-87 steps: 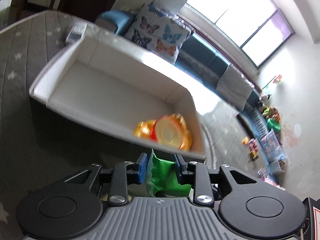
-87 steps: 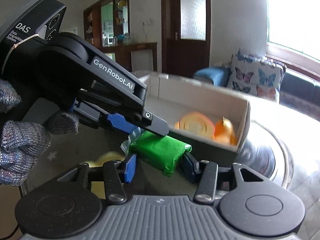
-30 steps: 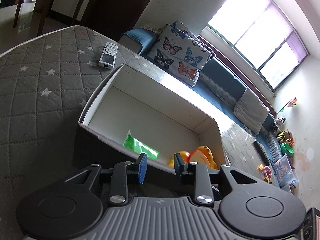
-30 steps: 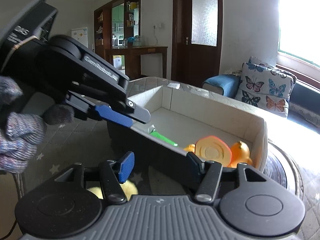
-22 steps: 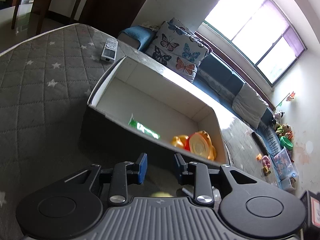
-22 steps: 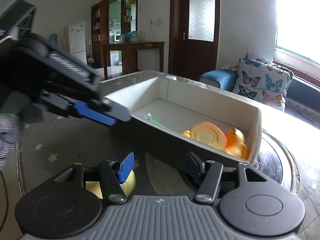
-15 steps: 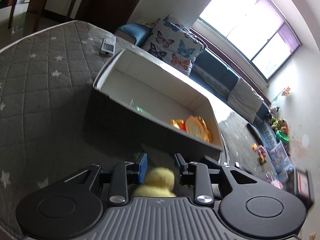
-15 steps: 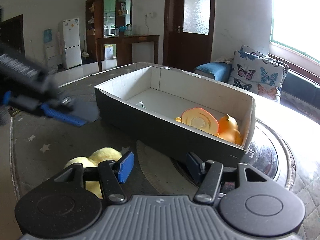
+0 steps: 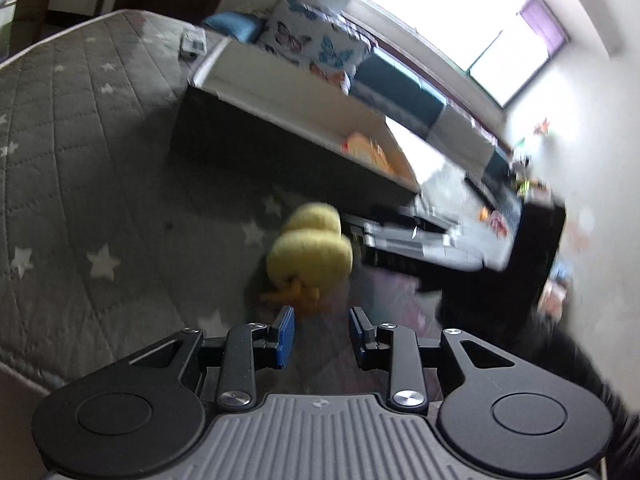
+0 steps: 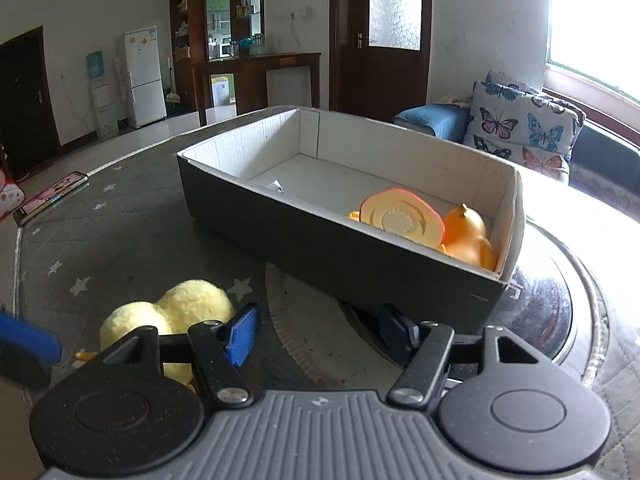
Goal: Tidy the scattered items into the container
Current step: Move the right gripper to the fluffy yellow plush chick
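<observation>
A yellow plush duck (image 9: 310,250) lies on the grey starred cloth in front of the black box (image 9: 256,152). My left gripper (image 9: 321,334) is open and empty just short of the duck's orange feet. In the right wrist view the duck (image 10: 176,312) lies at lower left, beside my right gripper (image 10: 320,330), which is open and empty in front of the box (image 10: 340,248). Inside the box sit an orange toy duck (image 10: 468,236) and an orange disc-shaped toy (image 10: 400,216). The tip of a packet (image 10: 277,186) shows above the near wall.
A remote control (image 9: 192,42) lies on the cloth behind the box. A phone (image 10: 52,196) lies at the table's left edge. A round dark glass plate (image 10: 552,304) is under the box's right end. A sofa with butterfly cushions (image 10: 520,132) stands behind.
The green packet, held 2.9 s ago, now lies in the box and both grippers are empty. My left gripper has pulled back and swung down towards the plush duck. My right gripper has also pulled back.
</observation>
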`<act>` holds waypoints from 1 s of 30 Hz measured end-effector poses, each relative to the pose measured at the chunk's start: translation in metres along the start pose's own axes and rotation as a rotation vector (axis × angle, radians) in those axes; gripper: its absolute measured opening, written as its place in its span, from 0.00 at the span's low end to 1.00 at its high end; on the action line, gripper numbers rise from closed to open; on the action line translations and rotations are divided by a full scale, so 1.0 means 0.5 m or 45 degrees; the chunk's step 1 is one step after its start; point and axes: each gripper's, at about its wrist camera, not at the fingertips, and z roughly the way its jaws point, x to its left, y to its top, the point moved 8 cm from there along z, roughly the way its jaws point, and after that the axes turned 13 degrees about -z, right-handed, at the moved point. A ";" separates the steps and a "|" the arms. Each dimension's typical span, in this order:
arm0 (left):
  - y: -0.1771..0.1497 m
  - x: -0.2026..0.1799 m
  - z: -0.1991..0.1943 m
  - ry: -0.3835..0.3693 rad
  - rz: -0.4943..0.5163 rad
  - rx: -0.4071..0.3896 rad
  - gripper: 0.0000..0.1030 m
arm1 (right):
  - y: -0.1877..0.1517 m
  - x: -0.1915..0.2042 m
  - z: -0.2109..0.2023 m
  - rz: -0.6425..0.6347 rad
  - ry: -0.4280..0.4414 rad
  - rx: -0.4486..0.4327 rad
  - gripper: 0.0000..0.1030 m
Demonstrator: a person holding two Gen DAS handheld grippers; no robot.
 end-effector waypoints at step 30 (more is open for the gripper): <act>0.057 0.093 0.017 0.152 -0.180 -0.115 0.31 | -0.001 0.101 -0.042 -0.181 0.210 -0.043 0.71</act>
